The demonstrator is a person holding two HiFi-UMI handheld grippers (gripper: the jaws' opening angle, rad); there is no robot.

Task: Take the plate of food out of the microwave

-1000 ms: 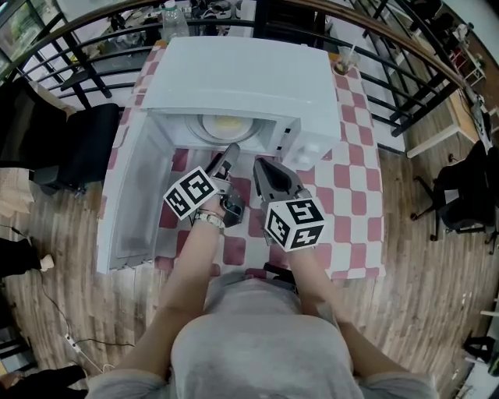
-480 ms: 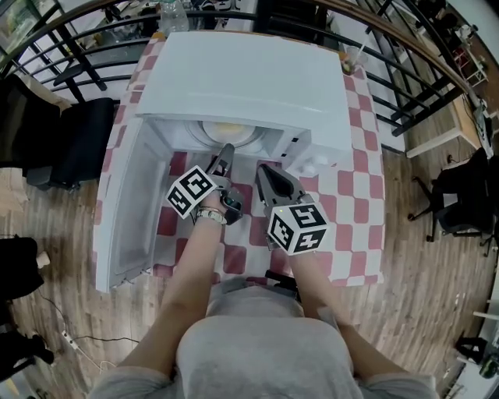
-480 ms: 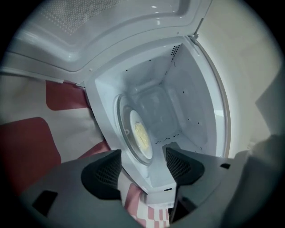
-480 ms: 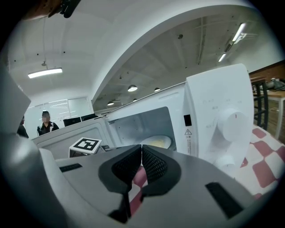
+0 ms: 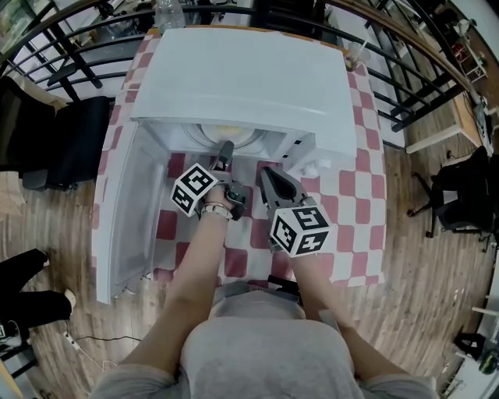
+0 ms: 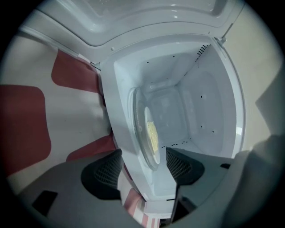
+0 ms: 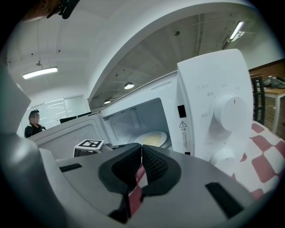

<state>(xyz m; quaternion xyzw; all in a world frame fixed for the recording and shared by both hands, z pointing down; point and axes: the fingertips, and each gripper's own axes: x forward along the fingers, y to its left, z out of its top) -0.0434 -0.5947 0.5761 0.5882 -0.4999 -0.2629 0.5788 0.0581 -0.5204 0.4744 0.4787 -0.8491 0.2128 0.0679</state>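
Note:
A white microwave (image 5: 249, 78) stands on the table with its door (image 5: 129, 210) swung open to the left. Inside lies a pale plate (image 5: 228, 134) of yellow food (image 6: 152, 136). My left gripper (image 5: 224, 150) is open at the cavity's mouth. In the left gripper view its two dark pads (image 6: 180, 164) stand either side of the plate's near rim and the front sill; contact cannot be told. My right gripper (image 5: 269, 175) is shut and empty, held in front of the control panel (image 7: 229, 111). It sees the plate (image 7: 151, 139) from outside.
A red and white checked cloth (image 5: 347, 203) covers the table. A black chair (image 5: 62, 140) stands at the left, and metal railings run behind. A bottle (image 5: 166, 14) and a cup (image 5: 355, 54) stand at the table's far edge. A person's leg (image 5: 31, 288) shows at the lower left.
My left gripper has moved forward, its tips now at the microwave's opening by the plate. The right gripper has stayed about where it was, still shut.

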